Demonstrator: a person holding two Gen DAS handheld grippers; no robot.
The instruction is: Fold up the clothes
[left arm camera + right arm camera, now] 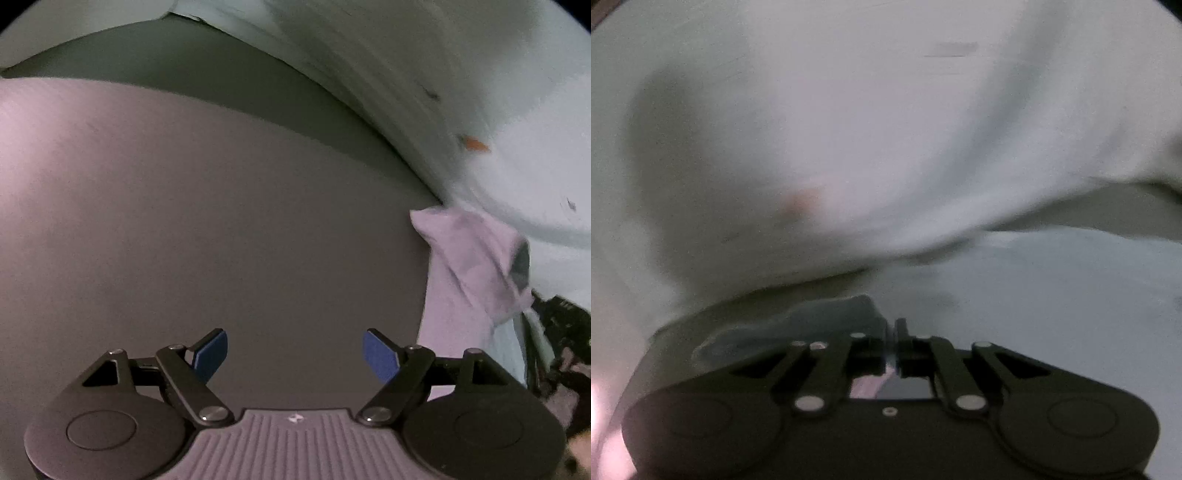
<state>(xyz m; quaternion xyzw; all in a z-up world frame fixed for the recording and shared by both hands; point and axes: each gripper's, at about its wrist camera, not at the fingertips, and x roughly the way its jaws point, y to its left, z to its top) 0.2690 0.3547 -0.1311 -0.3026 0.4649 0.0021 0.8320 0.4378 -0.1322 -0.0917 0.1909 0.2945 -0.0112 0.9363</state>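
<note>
The garment (pixel 886 129) is a pale, thin cloth: treat it as light, limp and easily creased, with no stiffness to hold a shape once lifted. It drapes and billows across most of the right wrist view, hanging above the flat surface (pixel 1052 295), and in the left wrist view it shows as a lifted fold at the right edge, well apart from the left gripper (pixel 295 356). Take hold of it at an edge, hem or corner, where the cloth is doubled and less likely to slip from the pads; a pinch in the middle of a panel only gathers slack. Your right gripper (pixel 892 343) has its jaws closed down to a narrow slit, and a thin strip of cloth appears pinched between them, though blur makes the exact contact hard to confirm. Your left gripper stands wide open with nothing between its blue pads (pixel 210 354), pointing steeply down at the bare grey table (pixel 221 221). The right gripper points less steeply, toward the hanging cloth. Expect the free part to swing and trail, so judge the fold line from the hem, not the drape
</note>
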